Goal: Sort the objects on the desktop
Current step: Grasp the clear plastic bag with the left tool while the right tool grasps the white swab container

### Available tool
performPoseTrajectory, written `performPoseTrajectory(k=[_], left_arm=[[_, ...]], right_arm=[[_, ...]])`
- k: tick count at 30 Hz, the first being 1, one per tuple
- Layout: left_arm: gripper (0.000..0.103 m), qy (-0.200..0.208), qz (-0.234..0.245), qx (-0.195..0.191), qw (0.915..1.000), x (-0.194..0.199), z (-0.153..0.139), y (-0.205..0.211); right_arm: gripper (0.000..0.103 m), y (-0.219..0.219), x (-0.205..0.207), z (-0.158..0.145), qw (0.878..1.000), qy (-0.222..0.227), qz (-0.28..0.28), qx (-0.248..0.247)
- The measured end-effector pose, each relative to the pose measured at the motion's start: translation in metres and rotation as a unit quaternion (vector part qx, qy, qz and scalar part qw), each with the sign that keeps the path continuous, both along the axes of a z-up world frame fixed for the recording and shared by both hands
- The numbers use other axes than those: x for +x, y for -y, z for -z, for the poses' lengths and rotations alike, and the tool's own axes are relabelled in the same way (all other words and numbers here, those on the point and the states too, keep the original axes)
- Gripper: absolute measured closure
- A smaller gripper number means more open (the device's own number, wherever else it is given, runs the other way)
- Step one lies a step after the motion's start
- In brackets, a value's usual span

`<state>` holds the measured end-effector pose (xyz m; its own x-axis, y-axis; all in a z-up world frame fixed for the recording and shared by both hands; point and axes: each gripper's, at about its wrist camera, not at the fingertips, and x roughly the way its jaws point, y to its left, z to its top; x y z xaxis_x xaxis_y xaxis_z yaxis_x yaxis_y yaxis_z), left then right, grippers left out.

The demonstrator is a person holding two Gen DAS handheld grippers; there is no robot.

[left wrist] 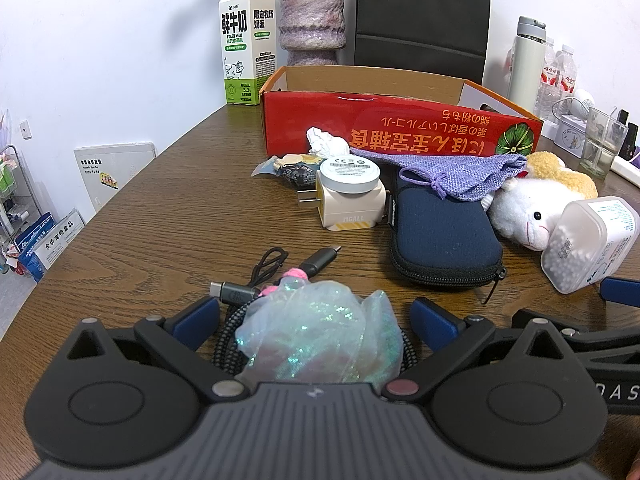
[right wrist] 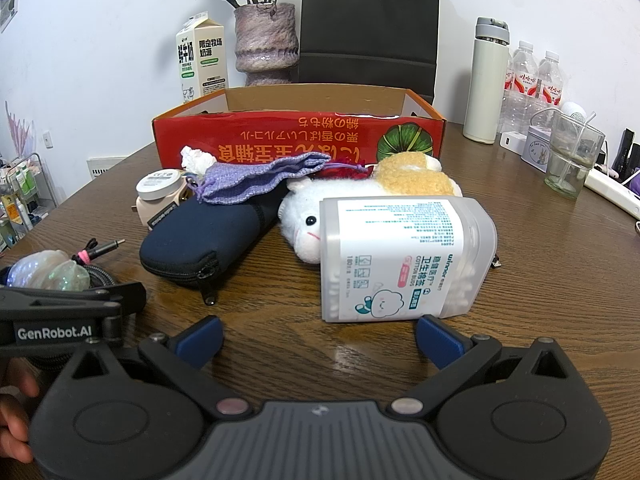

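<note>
Together, both tongs hovered low over the near edge of the wooden counter (right wrist: 540,280), each spread as wide as it went and holding nothing. The left tongs (left wrist: 314,316) straddled a shimmery plastic bag (left wrist: 320,336) lying on a coiled black cable (left wrist: 280,268); its blue pads stood clear of the bag on either side. The right tongs (right wrist: 318,334) faced a cotton bud box (right wrist: 404,256) lying on its side, the pads just short of it and apart from it. Beyond the box lay a white plush toy (right wrist: 304,216), touching it, and a navy zip pouch (right wrist: 208,236) with a purple drawstring bag (right wrist: 256,180) draped across its far end. A cream plug adapter (left wrist: 352,196) sat to the pouch's left. Behind them all, toward the far edge, stood an open red cardboard box (right wrist: 280,140), with a milk carton (left wrist: 246,44) and a vase (left wrist: 312,20) behind it.
</note>
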<state>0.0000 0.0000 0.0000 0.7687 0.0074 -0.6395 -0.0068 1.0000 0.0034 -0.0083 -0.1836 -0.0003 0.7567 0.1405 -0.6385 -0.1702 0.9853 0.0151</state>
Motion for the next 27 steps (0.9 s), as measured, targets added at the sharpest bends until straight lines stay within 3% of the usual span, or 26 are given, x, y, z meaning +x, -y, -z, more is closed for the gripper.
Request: performPoseTrajectory(k=[27], left_arm=[[0.0,0.001,0.005,0.002,1.0,0.0003,-0.0045,0.0007]], right_arm=[[0.0,-0.0002,-0.0006,0.0002,1.0,0.0,-0.001,0.0]])
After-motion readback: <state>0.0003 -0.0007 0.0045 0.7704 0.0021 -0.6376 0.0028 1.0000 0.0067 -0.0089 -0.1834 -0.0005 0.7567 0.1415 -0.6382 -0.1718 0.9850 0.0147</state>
